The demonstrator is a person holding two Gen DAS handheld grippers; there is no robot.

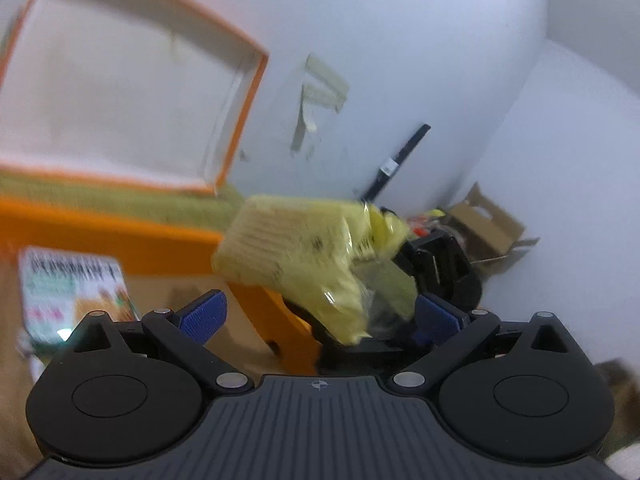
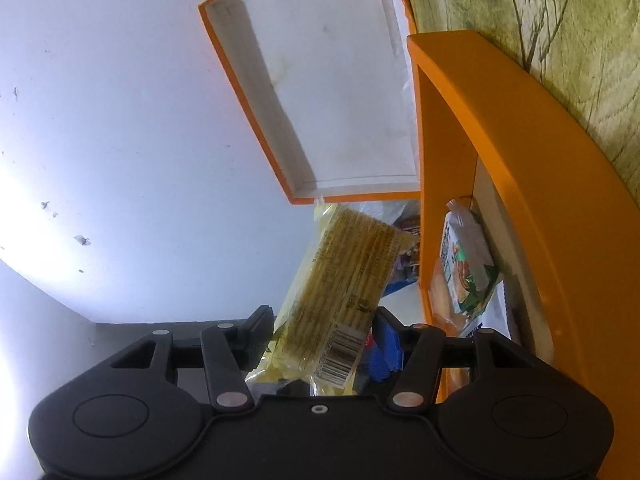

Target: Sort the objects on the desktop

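Cracker pack carried over the orange box, not yet dropped in.

Right gripper point(image 2: 320, 344) is clamped on the lower end of a yellow cracker pack point(image 2: 348, 280), barcode end nearest the camera; the pack sticks up and out past the fingers. Left view shows the same pack point(image 1: 296, 256) hanging in the air just ahead of the left gripper point(image 1: 320, 316), whose blue pads point(image 1: 204, 316) stand wide apart with nothing between them. Orange box point(image 2: 480, 120) is just beside the pack, lid point(image 2: 248, 92) swung up; a green snack bag point(image 2: 468, 264) already lies inside. Left view is blurred, so the edges there are soft. Step in hand, as I judge it: transport to the box. Next move calls for bringing the pack over the box wall, clear of the snack bag, lowering it and then letting go.
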